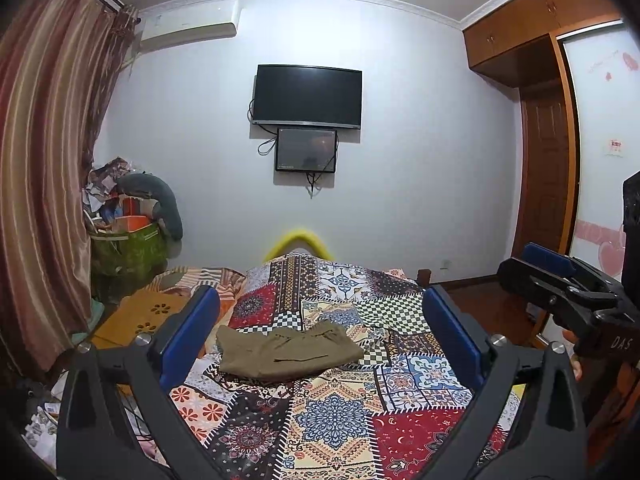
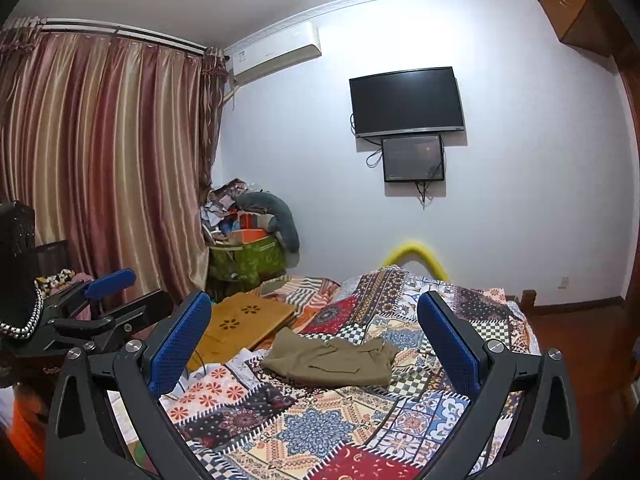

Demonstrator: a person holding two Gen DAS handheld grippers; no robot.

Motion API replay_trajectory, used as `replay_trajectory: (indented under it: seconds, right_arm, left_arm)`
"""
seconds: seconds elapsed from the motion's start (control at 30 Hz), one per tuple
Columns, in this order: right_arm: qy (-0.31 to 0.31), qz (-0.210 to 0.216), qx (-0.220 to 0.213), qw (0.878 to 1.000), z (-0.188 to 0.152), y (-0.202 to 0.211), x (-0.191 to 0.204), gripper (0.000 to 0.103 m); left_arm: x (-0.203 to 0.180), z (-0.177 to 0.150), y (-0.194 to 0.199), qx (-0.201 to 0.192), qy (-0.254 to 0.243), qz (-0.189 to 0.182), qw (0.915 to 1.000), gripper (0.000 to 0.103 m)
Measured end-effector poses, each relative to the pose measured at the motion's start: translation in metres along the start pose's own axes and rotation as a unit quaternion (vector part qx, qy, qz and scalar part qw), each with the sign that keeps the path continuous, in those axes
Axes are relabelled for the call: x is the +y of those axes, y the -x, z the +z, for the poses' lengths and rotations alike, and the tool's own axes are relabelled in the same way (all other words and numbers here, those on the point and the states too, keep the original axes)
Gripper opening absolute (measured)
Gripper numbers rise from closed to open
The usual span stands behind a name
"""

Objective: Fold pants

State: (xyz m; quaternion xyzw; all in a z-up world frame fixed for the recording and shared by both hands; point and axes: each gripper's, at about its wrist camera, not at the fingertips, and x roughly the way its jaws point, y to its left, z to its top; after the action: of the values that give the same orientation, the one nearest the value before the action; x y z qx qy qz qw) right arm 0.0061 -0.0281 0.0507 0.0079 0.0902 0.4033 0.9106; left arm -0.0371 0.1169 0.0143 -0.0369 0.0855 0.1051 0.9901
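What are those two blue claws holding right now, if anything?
Nothing. The left gripper and the right gripper are both open and empty above the bed, and the olive pants lie untouched on the patchwork bedspread.

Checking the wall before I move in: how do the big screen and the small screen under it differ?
The big screen is wider and mounted higher; the small screen hangs just below it, its top edge tucked under the big one's bottom edge. The big screen is plain black, while the small screen looks greyer, with faint marks on it. A cable loops out left of both. Both are dark, rectangular and fixed to the same white wall.
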Motion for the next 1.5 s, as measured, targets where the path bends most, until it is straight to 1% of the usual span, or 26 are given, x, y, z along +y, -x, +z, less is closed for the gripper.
replay_trajectory:
  seconds: [0.7, 1.27, 1.5]
  right_arm:
    - [-0.005, 0.001, -0.001, 1.000, 0.0015, 0.0010, -0.0004, 0.103]
    - [-0.006, 0.000, 0.000, 1.000, 0.0021, 0.0011, -0.0004, 0.103]
    - [-0.005, 0.000, 0.003, 1.000, 0.0015, -0.0002, 0.0023, 0.103]
  left_arm:
    - [0.0002, 0.0026, 0.0014, 0.000, -0.002, -0.016, 0.9999, 0.102]
    - [0.0015, 0.0032, -0.0006, 0.004, 0.000, -0.019, 0.9998, 0.102]
    - [0.0025, 0.0026, -0.0030, 0.005, 0.000, -0.027, 0.9996, 0.102]
